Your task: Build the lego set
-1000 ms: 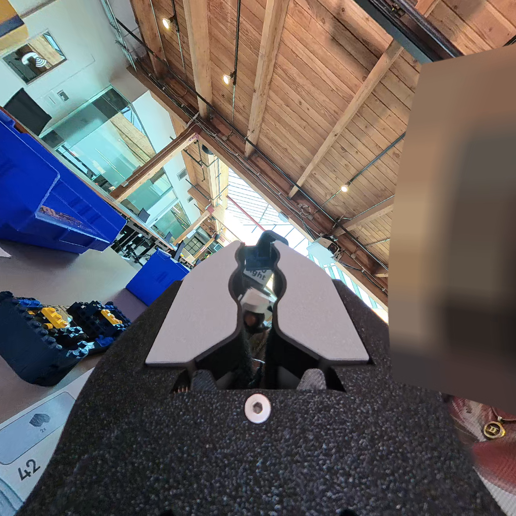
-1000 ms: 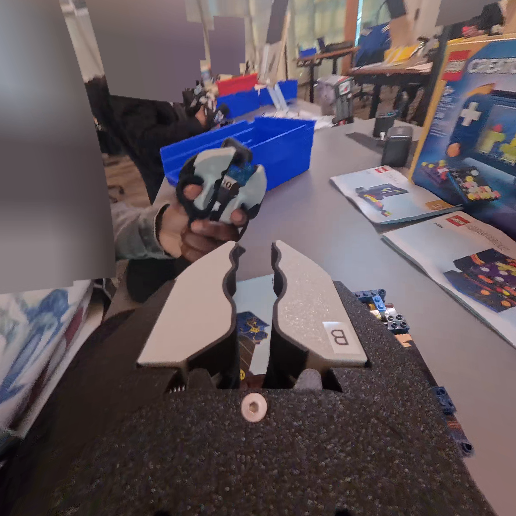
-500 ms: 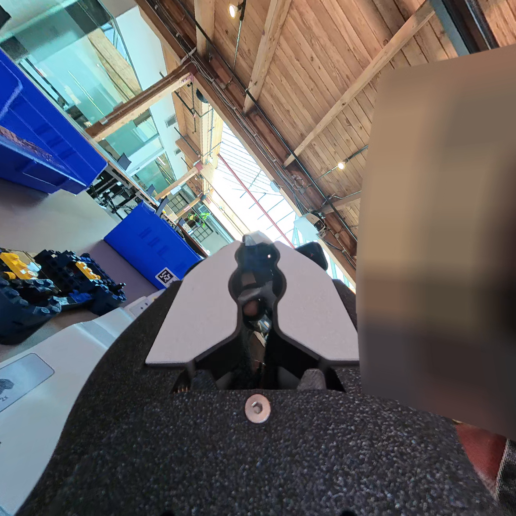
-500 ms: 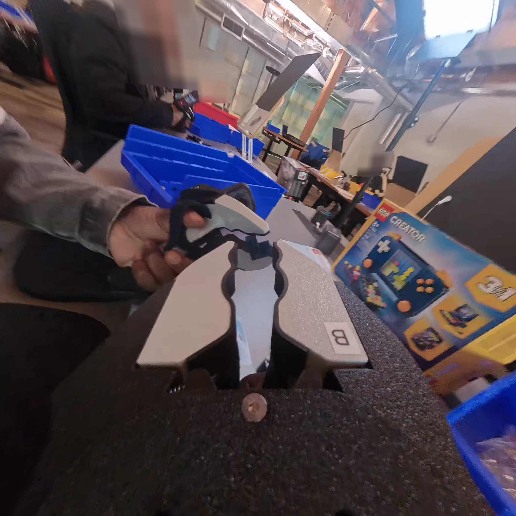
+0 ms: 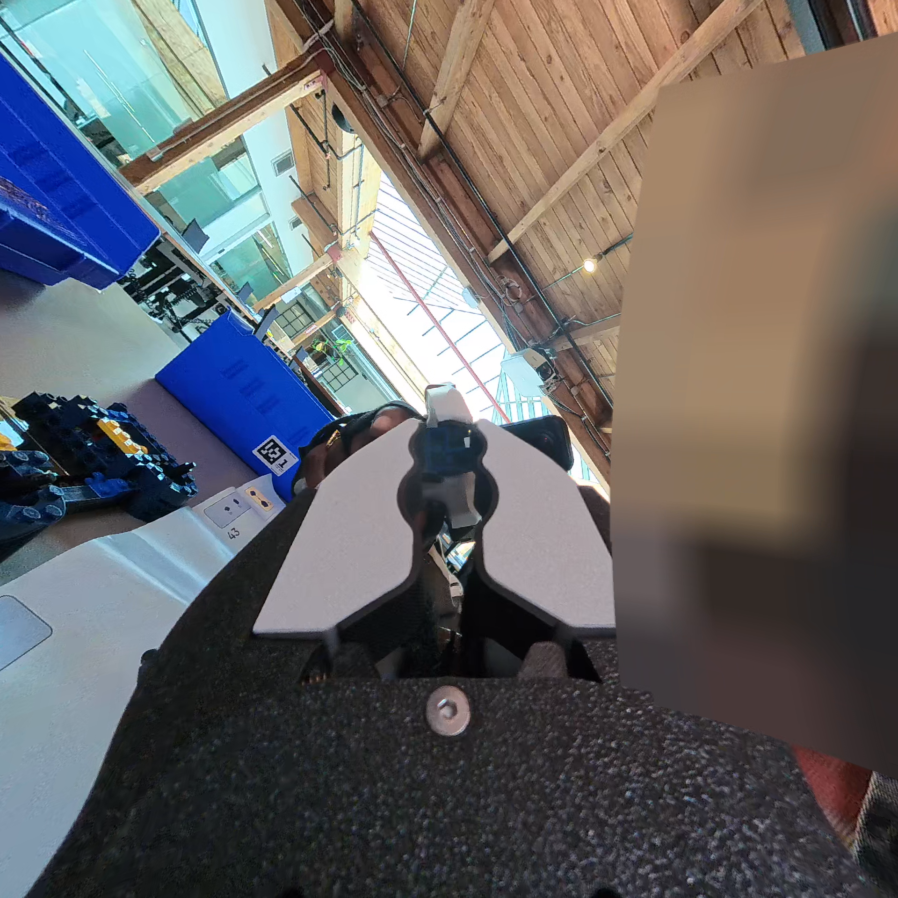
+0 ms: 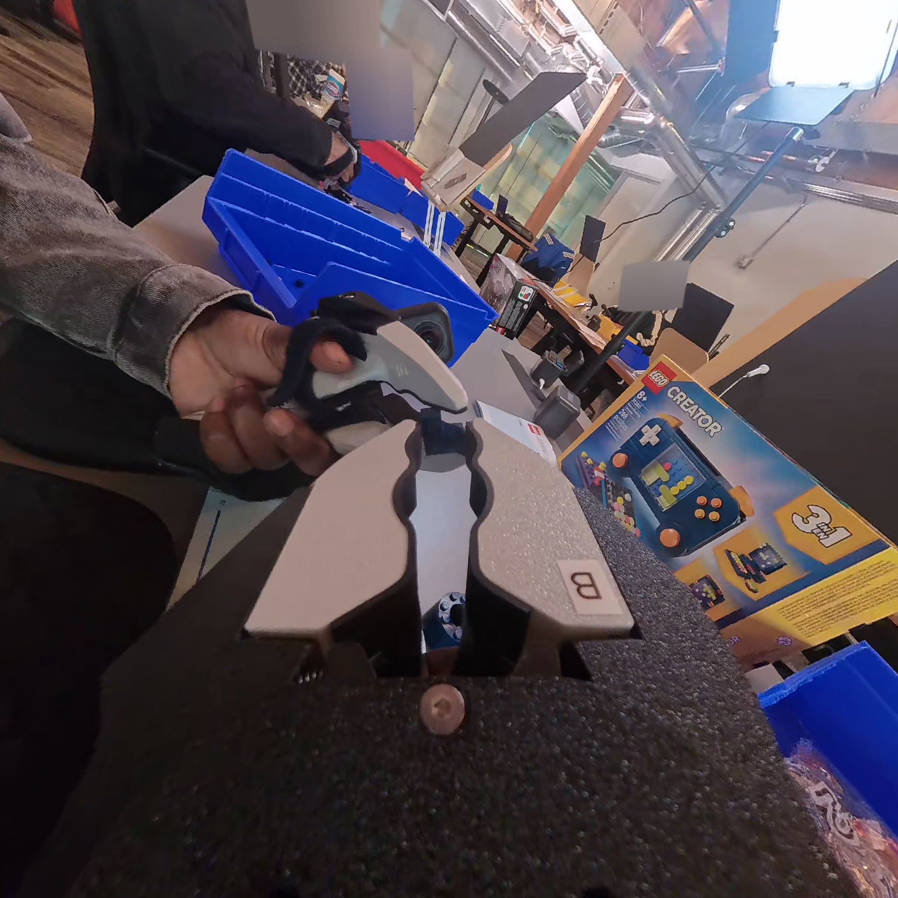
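My left gripper (image 5: 448, 437) is shut on a small dark blue brick (image 5: 444, 452) and holds it up in the air. In the right wrist view my right gripper (image 6: 444, 427) meets it tip to tip, and its two pads press on the same blue brick (image 6: 440, 432). The left gripper (image 6: 418, 384) shows there too, in a hand (image 6: 233, 379) with a grey sleeve. In the left wrist view one pale finger (image 5: 444, 403) of the right gripper stands just above the brick.
A dark blue and yellow brick build (image 5: 87, 461) and an open instruction booklet (image 5: 97, 607) lie on the grey table. Blue bins (image 6: 340, 262) stand behind, with another (image 6: 840, 704) at lower right. A toy box (image 6: 704, 510) stands at the right. A person in dark clothes (image 6: 184, 87) stands at the far side. My left and right fingertips are right by each other.
The two grippers came together tip to tip. The right jaws narrowed onto the blue brick that the left gripper kept holding. Both views swung upward.
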{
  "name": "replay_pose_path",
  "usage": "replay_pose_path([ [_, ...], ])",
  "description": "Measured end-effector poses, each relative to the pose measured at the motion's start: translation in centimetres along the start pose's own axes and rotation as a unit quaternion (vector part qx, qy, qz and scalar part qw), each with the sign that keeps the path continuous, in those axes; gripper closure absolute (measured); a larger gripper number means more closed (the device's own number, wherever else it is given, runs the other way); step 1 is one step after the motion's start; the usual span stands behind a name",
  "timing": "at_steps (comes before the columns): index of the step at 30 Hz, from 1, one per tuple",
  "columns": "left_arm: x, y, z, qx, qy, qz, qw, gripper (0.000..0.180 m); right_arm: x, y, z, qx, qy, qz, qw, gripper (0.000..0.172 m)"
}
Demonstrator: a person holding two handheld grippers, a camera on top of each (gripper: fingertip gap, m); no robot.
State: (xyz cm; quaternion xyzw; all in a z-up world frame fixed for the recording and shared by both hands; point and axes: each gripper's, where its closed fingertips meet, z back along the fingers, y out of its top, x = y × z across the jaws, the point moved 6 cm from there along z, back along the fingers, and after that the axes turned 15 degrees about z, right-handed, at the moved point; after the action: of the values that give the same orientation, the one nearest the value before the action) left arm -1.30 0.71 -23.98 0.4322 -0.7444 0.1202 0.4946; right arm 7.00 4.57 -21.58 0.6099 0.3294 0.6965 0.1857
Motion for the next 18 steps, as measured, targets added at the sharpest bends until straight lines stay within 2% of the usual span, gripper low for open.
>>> replay_pose_path([
  [14, 0.04, -0.05, -0.09, -0.015, -0.006, 0.023, 1.000, 0.162, 0.16, 0.10, 0.37, 0.008, 0.004, -0.010, 1.000, 0.155],
  [18, 0.19, 0.27, 0.13, -0.013, 0.004, 0.006, 1.000, 0.157, 0.69, 0.00, 0.69, 0.006, -0.014, -0.023, 1.000, 0.155],
])
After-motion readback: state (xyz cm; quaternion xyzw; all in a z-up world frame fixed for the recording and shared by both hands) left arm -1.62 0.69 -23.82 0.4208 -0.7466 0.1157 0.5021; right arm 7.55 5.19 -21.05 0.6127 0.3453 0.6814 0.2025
